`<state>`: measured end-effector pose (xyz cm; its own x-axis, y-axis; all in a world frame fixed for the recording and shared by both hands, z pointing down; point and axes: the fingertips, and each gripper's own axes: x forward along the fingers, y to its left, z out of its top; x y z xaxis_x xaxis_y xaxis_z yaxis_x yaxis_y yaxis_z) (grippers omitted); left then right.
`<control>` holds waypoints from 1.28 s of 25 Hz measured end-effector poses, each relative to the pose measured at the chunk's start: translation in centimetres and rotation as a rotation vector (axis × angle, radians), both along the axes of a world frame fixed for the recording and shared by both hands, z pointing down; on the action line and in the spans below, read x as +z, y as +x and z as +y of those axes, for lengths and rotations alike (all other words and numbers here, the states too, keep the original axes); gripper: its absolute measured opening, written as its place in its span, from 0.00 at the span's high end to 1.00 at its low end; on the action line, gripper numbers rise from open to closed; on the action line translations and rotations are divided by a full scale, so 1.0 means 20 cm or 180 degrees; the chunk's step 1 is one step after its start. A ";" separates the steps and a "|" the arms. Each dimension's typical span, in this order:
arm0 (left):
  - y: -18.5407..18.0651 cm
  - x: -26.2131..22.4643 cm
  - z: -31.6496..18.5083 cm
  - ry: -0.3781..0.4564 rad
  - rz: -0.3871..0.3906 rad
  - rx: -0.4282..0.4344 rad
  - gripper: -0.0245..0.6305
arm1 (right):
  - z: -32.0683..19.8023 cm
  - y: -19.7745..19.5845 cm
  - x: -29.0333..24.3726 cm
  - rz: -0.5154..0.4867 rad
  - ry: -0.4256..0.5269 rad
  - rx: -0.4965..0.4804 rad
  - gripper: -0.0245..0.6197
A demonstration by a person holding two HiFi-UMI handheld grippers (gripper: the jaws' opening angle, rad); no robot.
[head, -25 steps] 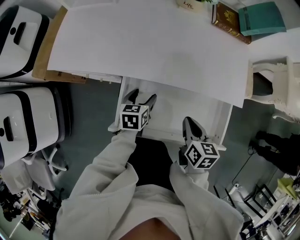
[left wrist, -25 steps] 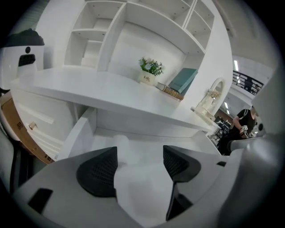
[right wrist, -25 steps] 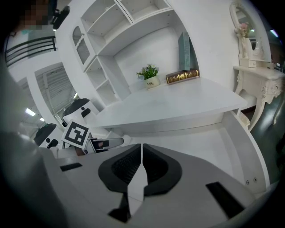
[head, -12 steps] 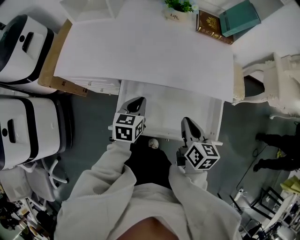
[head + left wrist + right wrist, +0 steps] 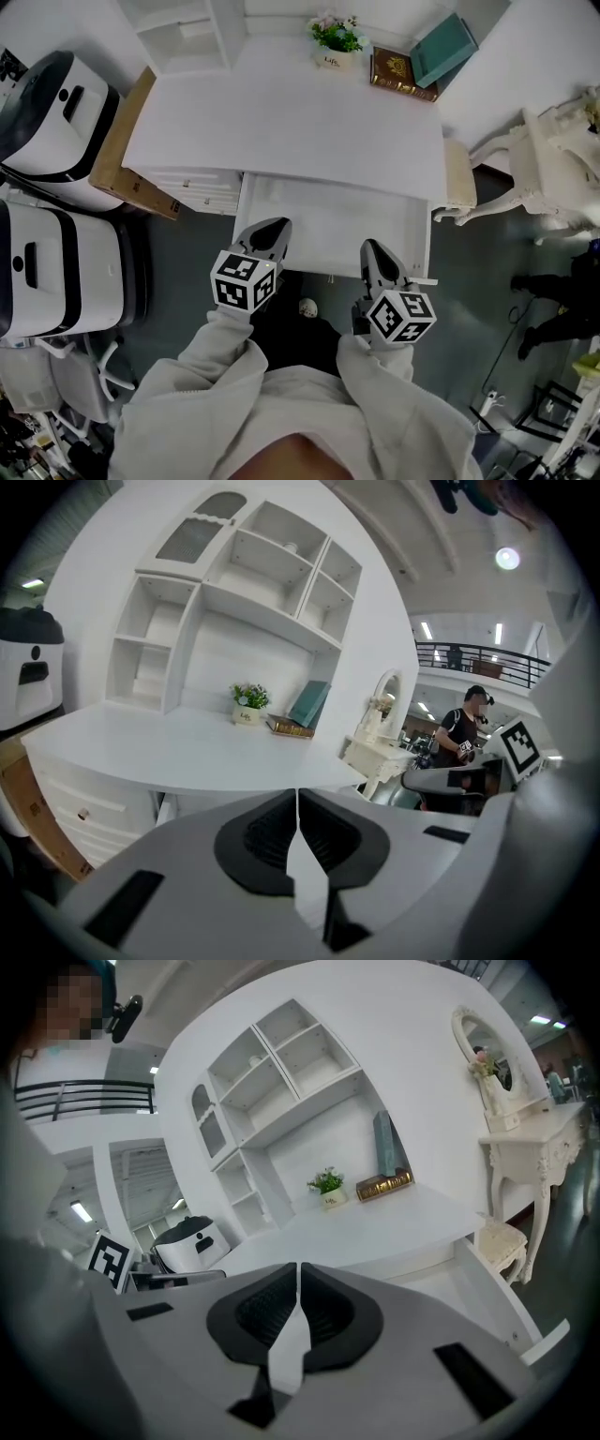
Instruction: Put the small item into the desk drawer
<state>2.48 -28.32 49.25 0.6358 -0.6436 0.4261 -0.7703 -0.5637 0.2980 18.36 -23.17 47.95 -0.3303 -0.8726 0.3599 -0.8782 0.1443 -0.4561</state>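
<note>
I'm looking down on a white bench (image 5: 281, 122) standing on a grey floor (image 5: 187, 253). A white shelf unit (image 5: 187, 23) rises at its far edge. Along that edge stand a potted plant (image 5: 335, 37), a brown book (image 5: 398, 70) and a teal book (image 5: 442, 52) leaning to its right. Two white machines (image 5: 52, 272) sit to the left and an ornate white dressing table (image 5: 562, 159) to the right.

Both arms, in pale sleeves (image 5: 216, 366), reach forward side by side toward the near edge of the bench. The left tongs (image 5: 267, 230) are closed, jaws tight together with nothing between them. The right tongs (image 5: 371, 247) are likewise closed and empty, their tips over the drawer's front lip.

The drawer (image 5: 328, 220) stands pulled out toward me, its white bottom in plain sight. The small item (image 5: 307, 307), pale and round, is outside it, just near of the drawer front and between the two tongs, against a dark patch. I cannot tell what it rests on.
</note>
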 end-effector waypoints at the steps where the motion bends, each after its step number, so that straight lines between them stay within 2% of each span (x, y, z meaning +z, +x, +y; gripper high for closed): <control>1: 0.01 -0.03 0.03 0.0032 0.0001 0.0039 0.93 | 0.02 0.00 -0.02 0.0023 0.0029 -0.0003 0.90; 6: 0.02 -0.16 0.13 0.0225 0.0047 0.0111 0.93 | 0.10 0.04 -0.09 0.0119 0.0162 0.0063 0.90; 13: 0.02 -0.32 0.21 0.0482 0.0108 0.0209 0.93 | 0.18 0.13 -0.22 0.0412 0.0358 0.0183 0.90; 18: 0.03 -0.43 0.25 0.0812 0.0243 0.0178 0.93 | 0.25 0.19 -0.29 0.0645 0.0500 0.0254 0.90; 22: 0.01 -0.49 0.26 0.1035 0.0183 0.0143 0.93 | 0.29 0.25 -0.34 0.0690 0.0587 0.0363 0.90; 32: 0.01 -0.48 0.35 0.1009 0.0258 0.0231 0.93 | 0.32 0.24 -0.36 0.0707 0.0637 0.0322 0.90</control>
<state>2.74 -21.41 39.69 0.7084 -0.6879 0.1582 -0.7058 -0.6906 0.1578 23.08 -16.81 40.81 -0.1705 -0.9578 0.2315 -0.9676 0.1185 -0.2228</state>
